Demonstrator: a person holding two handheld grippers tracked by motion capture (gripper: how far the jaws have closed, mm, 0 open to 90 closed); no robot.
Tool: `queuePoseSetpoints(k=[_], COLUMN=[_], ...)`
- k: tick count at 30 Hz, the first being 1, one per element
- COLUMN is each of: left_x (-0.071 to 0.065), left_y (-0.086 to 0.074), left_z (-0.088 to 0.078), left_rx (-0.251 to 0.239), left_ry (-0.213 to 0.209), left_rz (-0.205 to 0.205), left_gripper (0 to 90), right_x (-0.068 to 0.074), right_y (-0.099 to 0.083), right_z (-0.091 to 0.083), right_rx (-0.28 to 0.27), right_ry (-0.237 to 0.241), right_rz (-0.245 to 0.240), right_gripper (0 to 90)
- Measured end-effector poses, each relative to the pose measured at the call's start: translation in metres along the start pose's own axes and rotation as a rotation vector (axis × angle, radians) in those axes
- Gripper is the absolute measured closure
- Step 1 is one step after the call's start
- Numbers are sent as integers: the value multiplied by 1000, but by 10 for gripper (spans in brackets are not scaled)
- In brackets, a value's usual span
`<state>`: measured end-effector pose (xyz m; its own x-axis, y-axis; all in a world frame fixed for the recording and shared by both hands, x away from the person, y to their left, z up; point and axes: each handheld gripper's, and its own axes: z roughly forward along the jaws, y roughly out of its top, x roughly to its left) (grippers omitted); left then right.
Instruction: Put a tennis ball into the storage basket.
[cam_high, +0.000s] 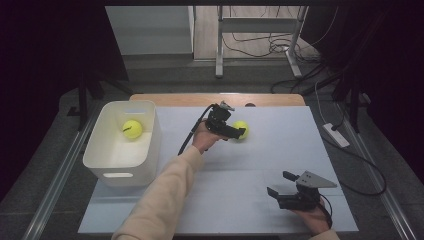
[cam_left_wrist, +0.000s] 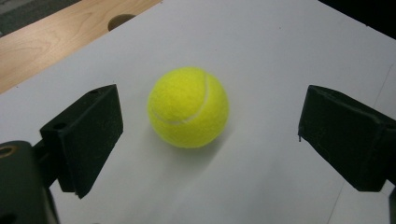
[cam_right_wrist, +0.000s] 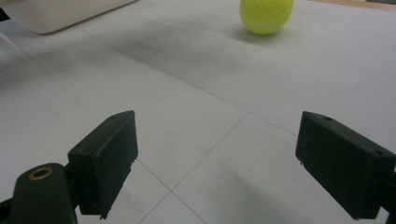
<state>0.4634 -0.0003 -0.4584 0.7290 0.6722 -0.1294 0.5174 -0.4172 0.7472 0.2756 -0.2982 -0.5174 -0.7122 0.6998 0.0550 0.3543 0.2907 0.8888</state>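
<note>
A yellow tennis ball (cam_high: 242, 128) lies on the white table top near the middle back. My left gripper (cam_high: 240, 133) is right at it, jaws open. In the left gripper view the tennis ball (cam_left_wrist: 188, 107) sits just ahead of the gap between the two black jaws, touching neither, with my left gripper (cam_left_wrist: 210, 137) wide apart. A second tennis ball (cam_high: 132, 129) rests inside the white bin (cam_high: 102, 156) at the left. My right gripper (cam_high: 278, 185) hovers open near the front right edge; the right gripper view has the right gripper (cam_right_wrist: 215, 158) open over bare table, the tennis ball (cam_right_wrist: 266, 15) far ahead.
The white bin's corner (cam_right_wrist: 60, 14) is seen at the far left of the right gripper view. A wooden strip (cam_high: 215, 99) with a hole runs along the table's back edge. Cables and a power strip (cam_high: 336, 135) lie on the floor to the right.
</note>
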Motion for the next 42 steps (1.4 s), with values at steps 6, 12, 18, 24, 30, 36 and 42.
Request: queuePoseSetpoints(k=[6, 12, 18, 24, 30, 36, 42], left_x=[1, 1, 2, 4, 5, 4, 5], left_y=[2, 3, 4, 3, 2, 2, 2], left_z=[6, 9, 14, 20, 26, 34, 40], left_rx=[6, 6, 10, 16, 23, 33, 36], left_ry=[6, 7, 10, 10, 9, 2, 1], left_rz=[-3, -6, -5, -9, -14, -12, -16], left_gripper=[72, 72, 72, 72, 72, 72, 72], right_x=[-1, -1, -1, -1, -2, -2, -3], right_y=[0, 0, 0, -1, -1, -1, -2], right_z=[-1, -1, -1, -1, -1, -2, -4], right_rx=[0, 1, 1, 3, -2, -1, -4], right_ry=[-2, -2, -3, -4, -1, -1, -3], right_rz=[0, 1, 1, 3, 5, 3, 6], right_gripper=[133, 133, 133, 133, 133, 133, 133])
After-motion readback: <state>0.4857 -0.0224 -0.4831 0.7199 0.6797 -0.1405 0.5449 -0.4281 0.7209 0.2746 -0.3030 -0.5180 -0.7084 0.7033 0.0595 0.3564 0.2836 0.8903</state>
